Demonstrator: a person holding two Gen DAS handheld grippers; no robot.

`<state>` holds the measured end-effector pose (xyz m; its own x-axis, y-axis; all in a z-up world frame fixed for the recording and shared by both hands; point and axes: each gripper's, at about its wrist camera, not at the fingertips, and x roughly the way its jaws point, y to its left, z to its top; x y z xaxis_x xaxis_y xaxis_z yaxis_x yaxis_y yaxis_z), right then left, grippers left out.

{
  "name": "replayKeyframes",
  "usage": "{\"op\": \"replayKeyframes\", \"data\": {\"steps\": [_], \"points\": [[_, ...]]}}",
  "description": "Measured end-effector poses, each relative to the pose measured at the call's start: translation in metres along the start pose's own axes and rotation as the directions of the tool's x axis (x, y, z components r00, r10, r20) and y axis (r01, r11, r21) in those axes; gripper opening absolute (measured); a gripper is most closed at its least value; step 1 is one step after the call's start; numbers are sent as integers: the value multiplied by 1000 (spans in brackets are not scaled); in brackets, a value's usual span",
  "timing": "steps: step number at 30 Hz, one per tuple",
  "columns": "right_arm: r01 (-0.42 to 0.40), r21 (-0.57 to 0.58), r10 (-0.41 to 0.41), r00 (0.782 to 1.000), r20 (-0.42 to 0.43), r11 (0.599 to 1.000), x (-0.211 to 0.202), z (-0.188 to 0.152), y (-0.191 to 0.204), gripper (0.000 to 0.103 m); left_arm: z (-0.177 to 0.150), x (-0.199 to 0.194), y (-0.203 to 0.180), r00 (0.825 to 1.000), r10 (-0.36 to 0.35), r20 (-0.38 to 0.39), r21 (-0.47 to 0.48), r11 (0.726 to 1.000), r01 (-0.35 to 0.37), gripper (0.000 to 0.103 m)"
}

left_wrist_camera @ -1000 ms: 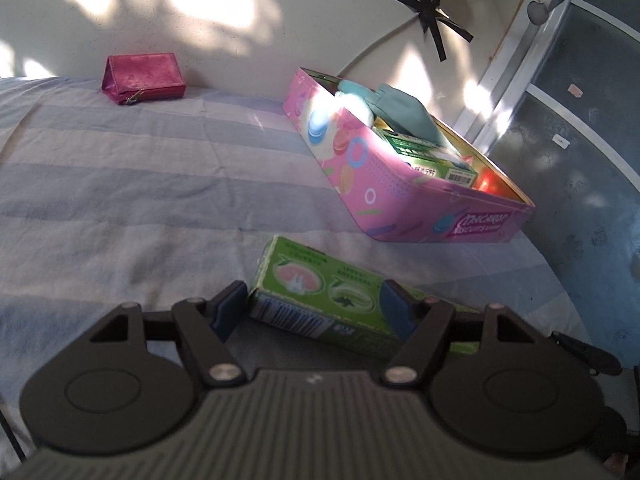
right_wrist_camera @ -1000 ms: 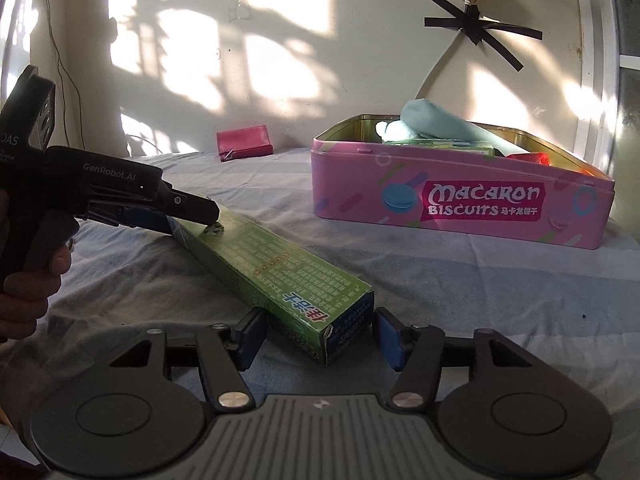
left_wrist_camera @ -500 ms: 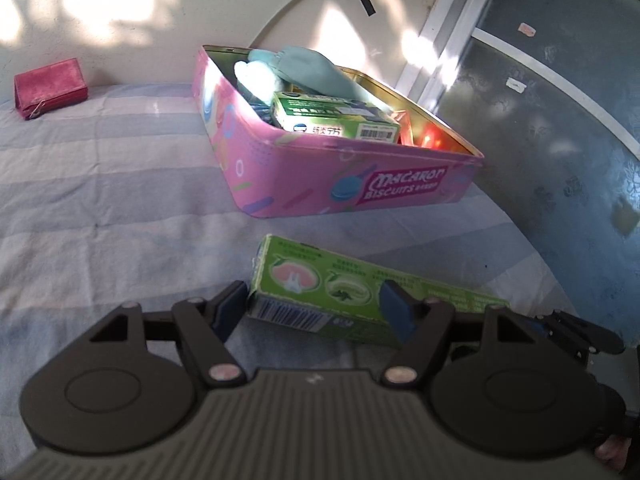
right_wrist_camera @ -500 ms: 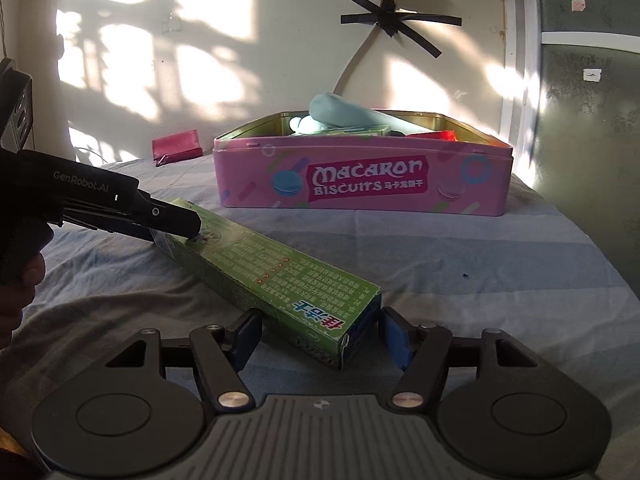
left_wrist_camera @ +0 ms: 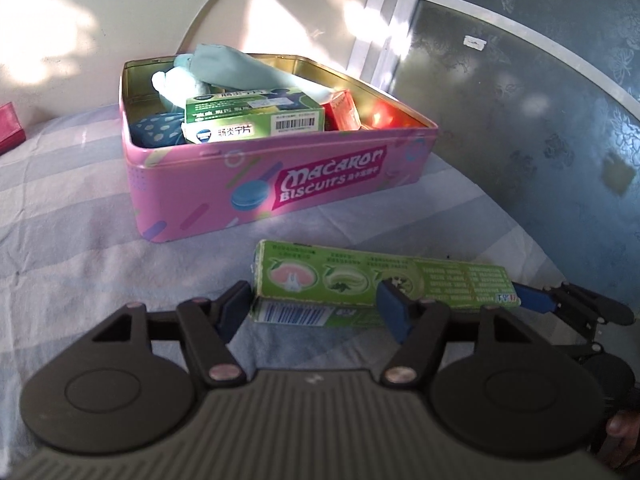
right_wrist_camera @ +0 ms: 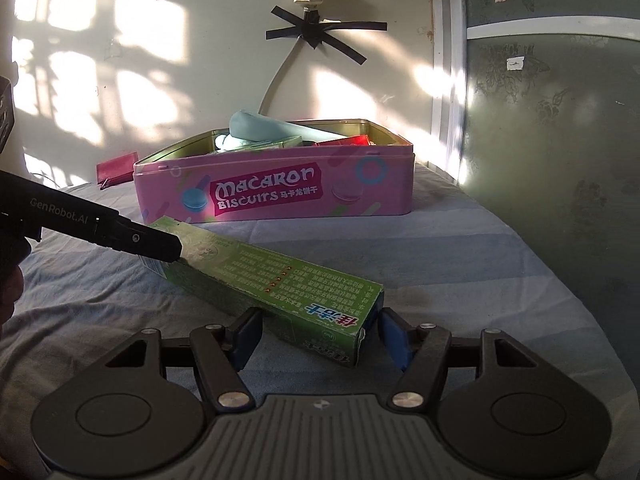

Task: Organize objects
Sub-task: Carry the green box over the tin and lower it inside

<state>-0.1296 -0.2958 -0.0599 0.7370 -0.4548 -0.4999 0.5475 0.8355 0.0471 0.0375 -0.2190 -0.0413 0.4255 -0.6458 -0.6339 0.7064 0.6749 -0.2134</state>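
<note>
A long green box (left_wrist_camera: pixel 380 276) hangs just above the striped bedsheet, held at both ends. My left gripper (left_wrist_camera: pixel 316 308) has the box's picture end lying slantwise between its blue pads, and its jaws are closing on it. In the right wrist view, the left gripper (right_wrist_camera: pixel 172 250) reaches in from the left onto the far end of the green box (right_wrist_camera: pixel 280 280). My right gripper (right_wrist_camera: pixel 316 336) is shut on the near end; its blue pad (left_wrist_camera: pixel 534 299) shows at the box's right end. The open pink biscuit tin (left_wrist_camera: pixel 340 184) stands just beyond.
The pink tin (right_wrist_camera: pixel 280 196) holds a smaller green box (left_wrist_camera: pixel 256 120), a teal cloth (left_wrist_camera: pixel 224 68) and a red box (left_wrist_camera: pixel 344 110). A red pouch (right_wrist_camera: pixel 118 168) lies by the wall. The bed ends at the right beside a frosted glass door (right_wrist_camera: pixel 560 128).
Both grippers have carried the green box together toward the pink tin, which now sits closer and more centred in both views. The red pouch has slid to the left edge.
</note>
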Motion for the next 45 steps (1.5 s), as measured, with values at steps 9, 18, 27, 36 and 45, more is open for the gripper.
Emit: {"op": "replayKeyframes", "data": {"steps": [9,18,27,36,45], "points": [[18,-22,-17,1000,14,1000,6,-7,6,67,-2,4,-1,1000,-4,16,-1,1000,4,72],[44,-38,-39,992,117,998,-10,6,12,64,13,-20,1,996,-6,91,-14,1000,7,61],[66,-146,-26,965,263,987,11,87,5,64,89,-36,8,974,50,219,4,999,-53,61],[15,-160,26,967,254,987,94,154,2,63,161,12,35,957,164,238,-66,986,-153,61],[-31,-147,52,988,143,989,156,168,13,66,168,60,65,956,251,149,-136,963,-231,63]]}}
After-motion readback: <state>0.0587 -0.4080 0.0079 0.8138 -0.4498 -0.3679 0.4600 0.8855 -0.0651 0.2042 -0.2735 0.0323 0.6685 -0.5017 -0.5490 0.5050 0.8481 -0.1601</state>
